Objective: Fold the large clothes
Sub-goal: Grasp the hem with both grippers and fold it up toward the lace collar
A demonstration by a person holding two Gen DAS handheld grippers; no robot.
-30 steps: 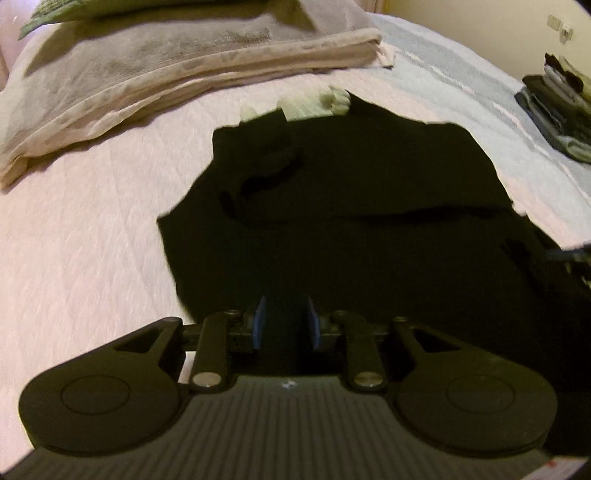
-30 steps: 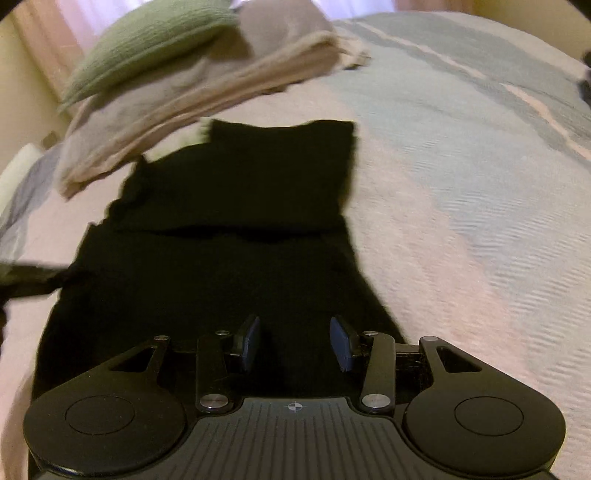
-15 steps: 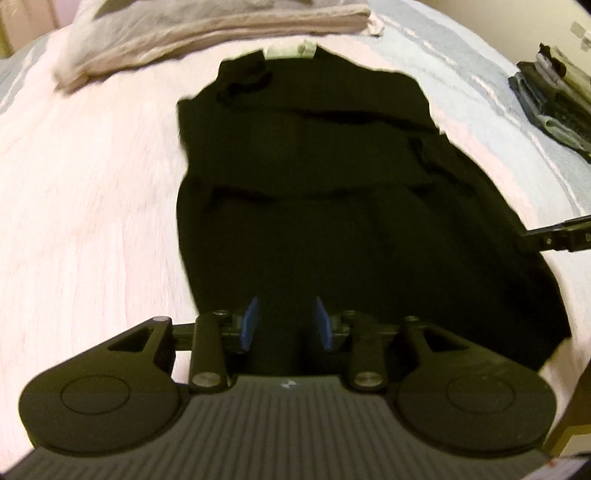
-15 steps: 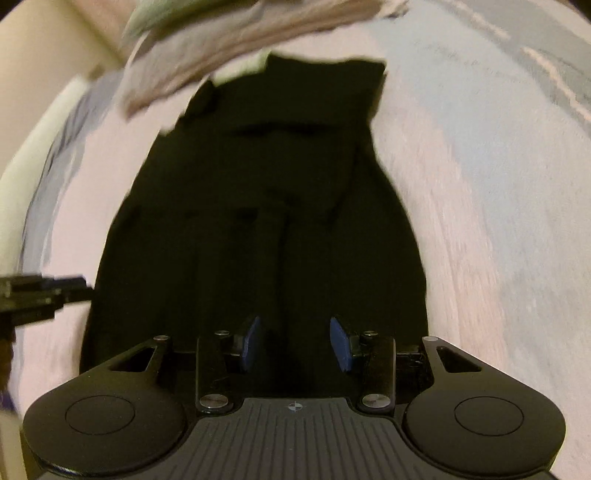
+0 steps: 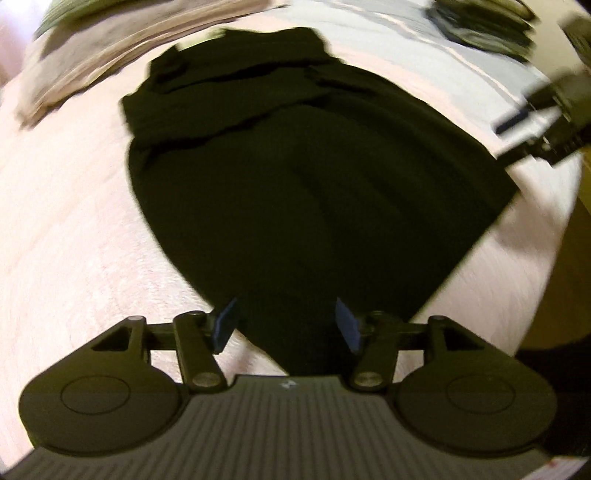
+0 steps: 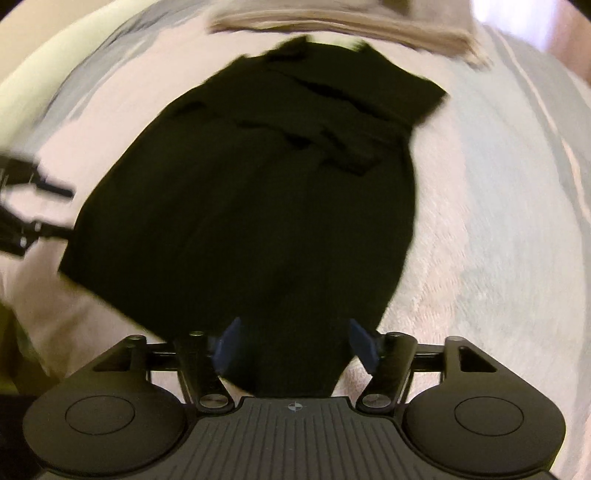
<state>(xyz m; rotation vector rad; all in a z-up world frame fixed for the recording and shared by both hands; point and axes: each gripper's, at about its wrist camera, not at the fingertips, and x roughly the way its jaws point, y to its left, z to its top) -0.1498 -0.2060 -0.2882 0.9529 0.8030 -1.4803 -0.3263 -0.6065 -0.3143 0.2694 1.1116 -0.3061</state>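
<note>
Pink quilted bed (image 5: 74, 229) fills both views, with folded beige bedding (image 5: 85, 70) at 11 o'clock in my left view. Black garment (image 5: 295, 177) lies spread flat mid-bed, its near hem running between the fingers of both tools. Left tool (image 5: 286, 325): jaws wide apart, gripping nothing. Right tool (image 6: 295, 345): same, wide apart and empty. Dark clothes pile (image 5: 484, 26) at 1 o'clock. Frames motion-blurred.

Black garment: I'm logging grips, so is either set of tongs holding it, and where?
Neither. Both the left tongs and right tongs stand open over the near hem of the black garment, gripping nothing.
</note>
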